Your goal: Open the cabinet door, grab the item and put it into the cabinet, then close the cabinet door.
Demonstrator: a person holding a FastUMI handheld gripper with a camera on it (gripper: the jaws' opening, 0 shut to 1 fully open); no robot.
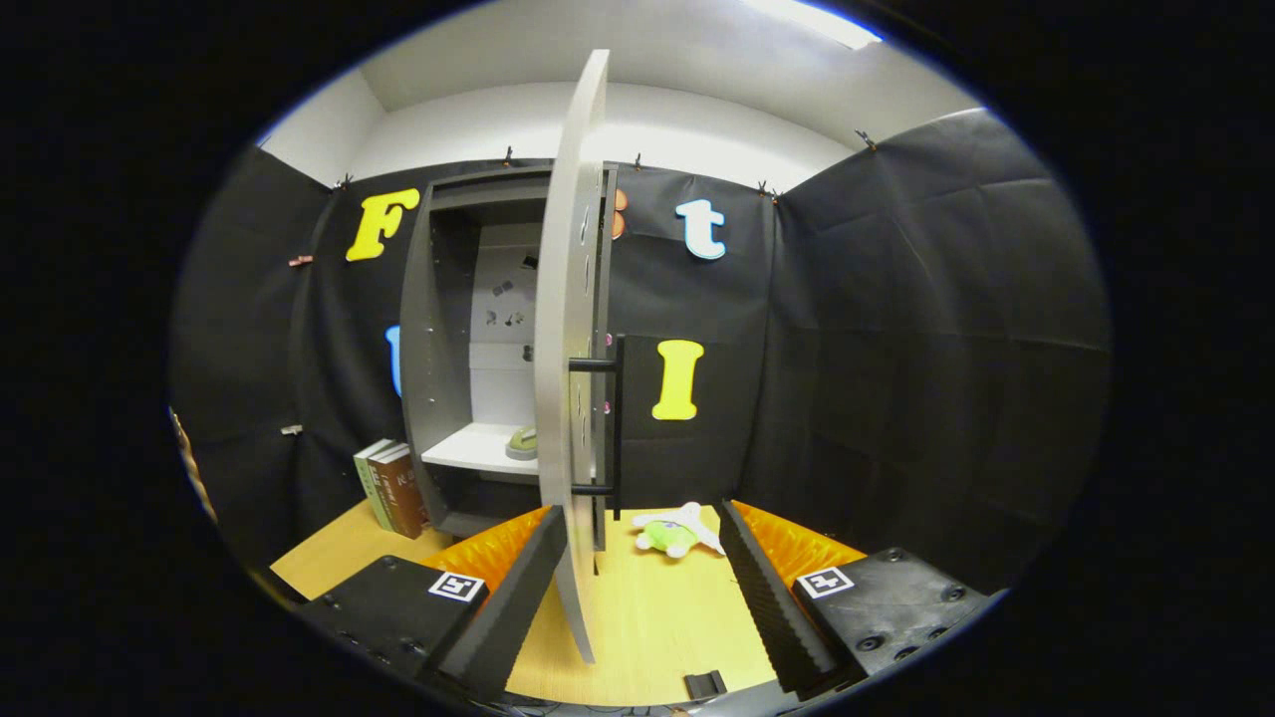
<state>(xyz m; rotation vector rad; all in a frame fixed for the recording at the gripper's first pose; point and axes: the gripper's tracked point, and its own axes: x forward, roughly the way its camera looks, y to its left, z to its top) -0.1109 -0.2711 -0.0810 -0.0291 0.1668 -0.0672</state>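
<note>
My open door (pixel 570 349) swings edge-on toward me and covers the right part of the cabinet (pixel 443 339), so I cannot see that side of the shelves. On the white shelf (pixel 473 448) a small greenish thing (pixel 522 442) is half hidden behind the door; I cannot tell what it is. Small marks on the cabinet's back panel are too tiny to read. The books (pixel 390 486) to the left are partly cut by the cabinet's side.
</note>
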